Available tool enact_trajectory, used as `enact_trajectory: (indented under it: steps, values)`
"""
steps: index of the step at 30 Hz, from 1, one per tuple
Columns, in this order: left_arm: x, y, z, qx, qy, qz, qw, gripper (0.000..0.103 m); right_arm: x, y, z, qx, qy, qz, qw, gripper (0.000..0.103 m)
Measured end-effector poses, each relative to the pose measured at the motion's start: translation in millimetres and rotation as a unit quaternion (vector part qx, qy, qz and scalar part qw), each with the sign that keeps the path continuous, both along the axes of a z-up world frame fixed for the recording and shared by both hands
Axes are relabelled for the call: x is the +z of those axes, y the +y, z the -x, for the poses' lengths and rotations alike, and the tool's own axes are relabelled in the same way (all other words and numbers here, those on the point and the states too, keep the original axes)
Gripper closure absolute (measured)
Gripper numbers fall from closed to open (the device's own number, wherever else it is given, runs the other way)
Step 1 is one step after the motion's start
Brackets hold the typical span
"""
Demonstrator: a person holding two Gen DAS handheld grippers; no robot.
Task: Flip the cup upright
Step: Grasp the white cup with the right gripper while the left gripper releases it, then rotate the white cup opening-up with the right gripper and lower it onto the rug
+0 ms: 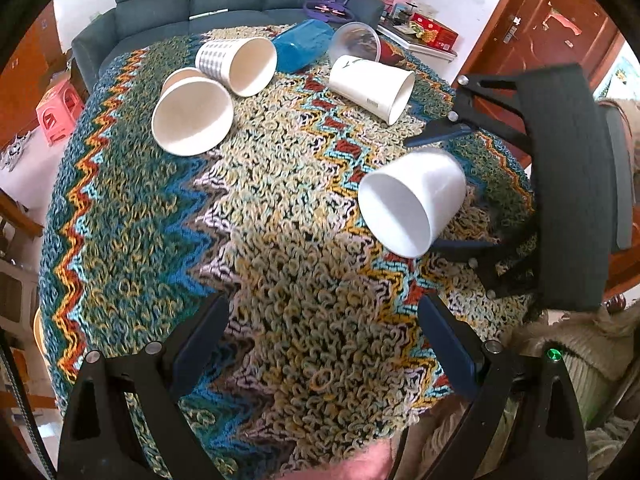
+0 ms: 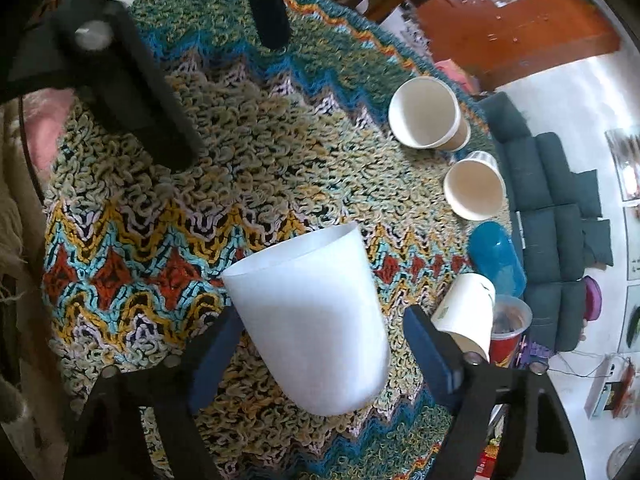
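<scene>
A plain white cup point(image 2: 316, 320) lies tilted on its side between the spread fingers of the right hand-held gripper point(image 2: 320, 344), which are apart and not clamping it, near one edge of the tabletop point(image 1: 280, 280) covered in zigzag yarn fabric. The left hand-held gripper point(image 1: 324, 320) is open and empty over the fabric. Other cups, including a paper cup point(image 1: 192, 120), lie tipped near the far edge.

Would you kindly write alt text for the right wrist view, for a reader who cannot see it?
A plain white plastic cup sits tilted between the two blue-padded fingers of the right hand-held gripper, over a shaggy zigzag-patterned table cover. Beyond it lie more toppled cups: three paper cups, a blue plastic one and a clear one. The left hand-held gripper reaches in from the upper left.
</scene>
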State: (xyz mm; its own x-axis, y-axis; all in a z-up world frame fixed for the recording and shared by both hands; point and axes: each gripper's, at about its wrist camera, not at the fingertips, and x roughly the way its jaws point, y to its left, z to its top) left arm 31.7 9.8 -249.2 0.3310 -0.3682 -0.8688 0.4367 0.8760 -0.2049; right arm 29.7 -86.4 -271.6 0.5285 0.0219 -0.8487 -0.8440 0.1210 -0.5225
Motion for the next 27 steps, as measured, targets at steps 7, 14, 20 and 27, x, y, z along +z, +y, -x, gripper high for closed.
enact_trajectory:
  steps: [7, 14, 20, 27]
  values:
    - [-9, 7, 5, 0.011, 0.016, 0.006, 0.9998, 0.007, -9, 10, -8, 0.009, 0.020, 0.027, 0.999, 0.027]
    - [-15, 8, 6, 0.021, 0.028, 0.007, 0.9994, 0.007, -17, 25, -13, 0.018, 0.032, 0.060, 0.998, 0.030]
    - [-17, 8, 10, 0.022, 0.028, 0.004, 0.9994, 0.007, -13, 30, -20, -0.023, 0.061, 0.048, 0.997, 0.031]
    - [-9, 2, 5, 0.022, 0.026, 0.010, 0.9994, 0.007, 2, 17, -35, -0.117, 0.104, -0.020, 0.987, 0.032]
